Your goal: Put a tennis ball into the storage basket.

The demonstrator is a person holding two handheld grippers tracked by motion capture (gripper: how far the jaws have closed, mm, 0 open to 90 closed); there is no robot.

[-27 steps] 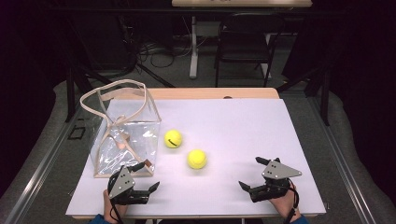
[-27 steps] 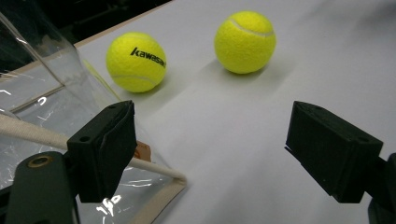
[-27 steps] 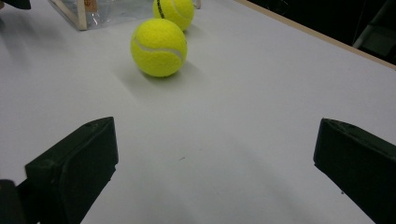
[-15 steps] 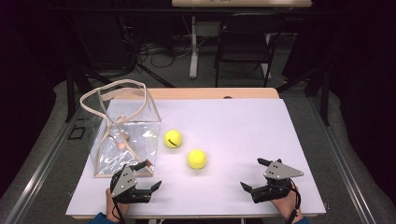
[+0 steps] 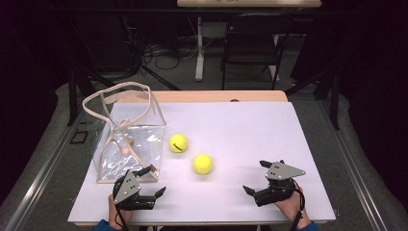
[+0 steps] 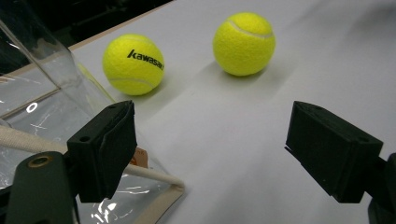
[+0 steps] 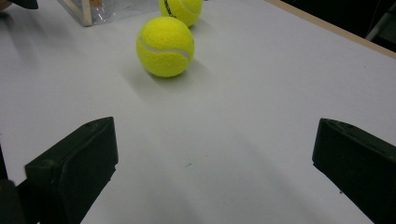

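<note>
Currently I hold both grippers, left [image 5: 153,188] and right [image 5: 255,182], jaws wide and empty; next, approach nearer tennis ball [image 5: 203,164] at eleven o'clock of the right one.

The left tennis ball [image 6: 133,64] reads "kawasaki" in black.

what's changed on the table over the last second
Very little. The left tool crept slightly toward the near edge beside the clear bag; the right tool kept its place. Both have open jaws with nothing between them. Nothing was taken hold of or let go. The printed ball and the plain ball lie where they were, apart from each other, and the bag has not shifted.
</note>
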